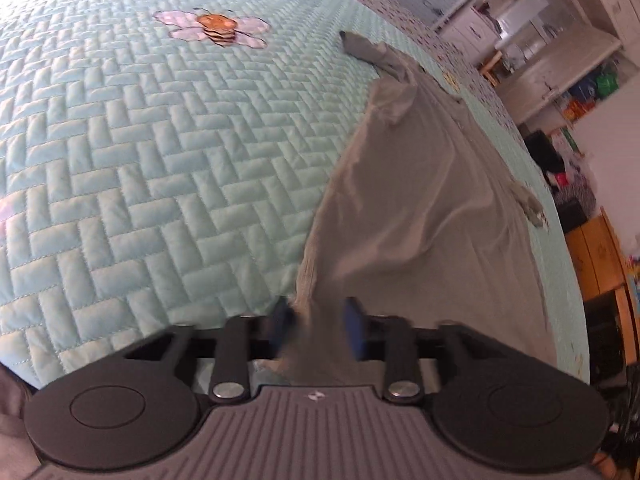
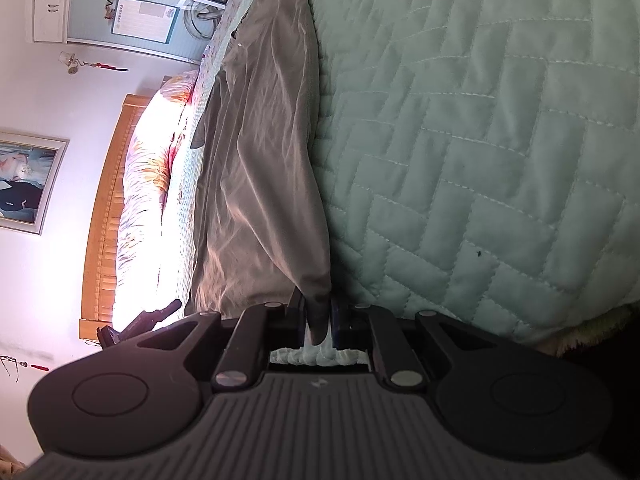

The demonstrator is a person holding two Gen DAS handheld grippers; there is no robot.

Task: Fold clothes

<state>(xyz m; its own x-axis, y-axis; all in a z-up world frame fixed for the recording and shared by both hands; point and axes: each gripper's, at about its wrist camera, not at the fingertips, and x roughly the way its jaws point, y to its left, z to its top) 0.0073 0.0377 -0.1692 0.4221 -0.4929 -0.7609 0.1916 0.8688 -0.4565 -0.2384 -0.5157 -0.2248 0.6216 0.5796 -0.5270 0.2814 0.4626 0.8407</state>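
left gripper [image 1: 318, 326]: jaws look a bit apart in the blurry left wrist view, with the hem of the grey garment [image 1: 420, 184] bunched between them. I'd call it a pinch.
garment: mostly flat on the mint quilted bed [image 1: 160, 160], near its edge, with one sleeve trailing toward the bee patch [image 1: 212, 28].
right gripper [image 2: 318, 320]: jaws pressed on a fold of the same cloth, pretty clear grip.
step: probably both corners grabbed, fold not made yet.
next: lift both together, keep the edge taut, carry it over evenly.
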